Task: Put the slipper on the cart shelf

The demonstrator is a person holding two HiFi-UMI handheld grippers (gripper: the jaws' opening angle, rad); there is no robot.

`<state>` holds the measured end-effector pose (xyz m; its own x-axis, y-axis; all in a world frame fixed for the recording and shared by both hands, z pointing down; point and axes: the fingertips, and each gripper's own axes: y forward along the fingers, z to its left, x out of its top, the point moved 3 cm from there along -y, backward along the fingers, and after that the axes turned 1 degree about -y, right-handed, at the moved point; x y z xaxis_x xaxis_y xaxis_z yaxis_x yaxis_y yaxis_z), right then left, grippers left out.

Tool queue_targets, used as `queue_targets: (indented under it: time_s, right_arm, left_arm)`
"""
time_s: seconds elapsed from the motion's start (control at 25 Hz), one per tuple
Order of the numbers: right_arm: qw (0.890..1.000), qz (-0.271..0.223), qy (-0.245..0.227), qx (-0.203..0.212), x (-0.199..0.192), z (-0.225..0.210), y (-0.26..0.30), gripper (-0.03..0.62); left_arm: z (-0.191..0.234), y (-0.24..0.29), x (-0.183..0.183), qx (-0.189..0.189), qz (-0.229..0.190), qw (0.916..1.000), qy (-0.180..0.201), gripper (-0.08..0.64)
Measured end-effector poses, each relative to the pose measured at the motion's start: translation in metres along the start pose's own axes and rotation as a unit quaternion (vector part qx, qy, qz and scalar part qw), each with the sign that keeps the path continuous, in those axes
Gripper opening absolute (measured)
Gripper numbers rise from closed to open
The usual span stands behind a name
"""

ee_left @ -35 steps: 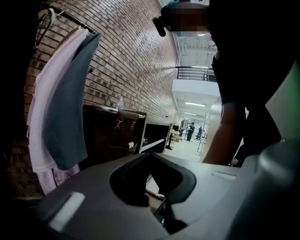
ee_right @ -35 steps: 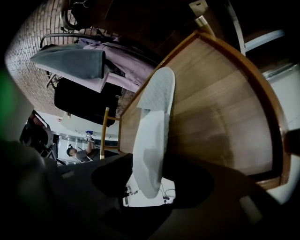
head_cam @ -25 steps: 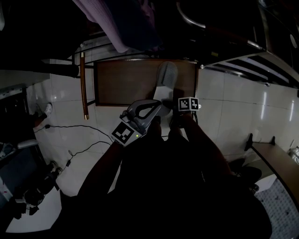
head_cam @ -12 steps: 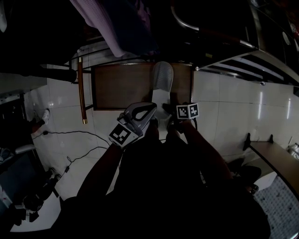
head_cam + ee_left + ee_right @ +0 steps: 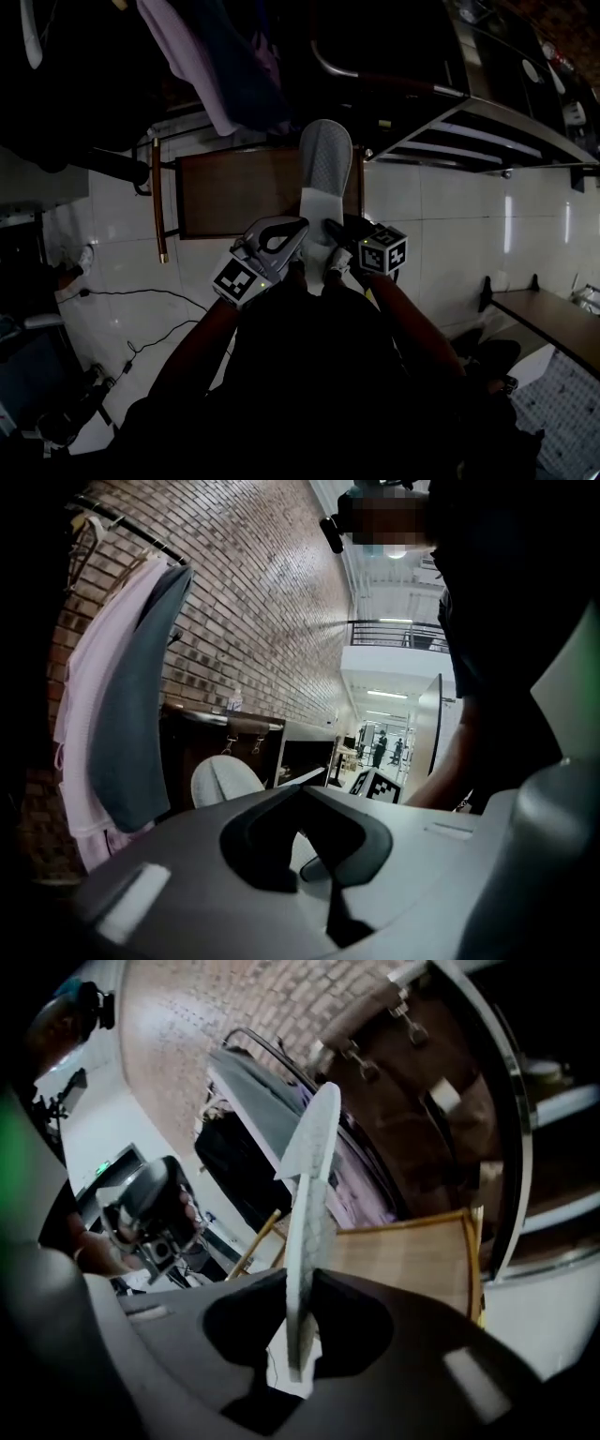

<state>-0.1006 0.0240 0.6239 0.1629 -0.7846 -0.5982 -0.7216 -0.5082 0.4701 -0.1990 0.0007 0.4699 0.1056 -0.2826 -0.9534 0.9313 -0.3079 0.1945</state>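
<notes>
A pale grey slipper (image 5: 323,159) hangs in the air above the cart's brown shelf board (image 5: 234,187), toe pointing away from me. My right gripper (image 5: 330,234) has just been closing and is shut on the slipper's heel end. In the right gripper view the slipper (image 5: 305,1194) stands edge-on between the jaws of the right gripper (image 5: 298,1335), with the shelf board (image 5: 403,1260) behind it. My left gripper (image 5: 298,225) sits shut just left of the slipper with nothing between its jaws. The left gripper view shows the slipper's toe (image 5: 225,782) beyond the left gripper (image 5: 300,794).
Clothes (image 5: 216,66) hang above the cart's far side. A wooden pole (image 5: 157,202) stands at the cart's left edge. Cables (image 5: 141,300) trail over the white tiled floor at the left. Metal racks (image 5: 469,122) run along the right, and a low bench (image 5: 544,323) is at the lower right.
The right gripper has risen and rolled, lifting the slipper off the shelf board. The left gripper has come up a little beside it.
</notes>
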Motion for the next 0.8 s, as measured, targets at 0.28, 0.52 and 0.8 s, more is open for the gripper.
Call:
queue_targets:
  time_s: [0.28, 0.52, 0.8]
  right_arm:
    - [0.995, -0.086, -0.048, 0.01, 0.059, 0.05, -0.074, 0.064]
    - [0.982, -0.155, -0.11, -0.016, 0.098, 0.072, -0.123, 0.064]
    - [0.953, -0.211, -0.206, -0.062, 0.148, 0.094, -0.175, 0.064]
  left_arm:
    - [-0.029, 0.005, 0.033, -0.013, -0.015, 0.9996, 0.019, 0.002]
    - [-0.05, 0.013, 0.059, -0.023, -0.034, 0.9985, 0.036, 0.002]
    - [-0.063, 0.03, 0.091, -0.033, -0.051, 0.9965, 0.057, 0.002]
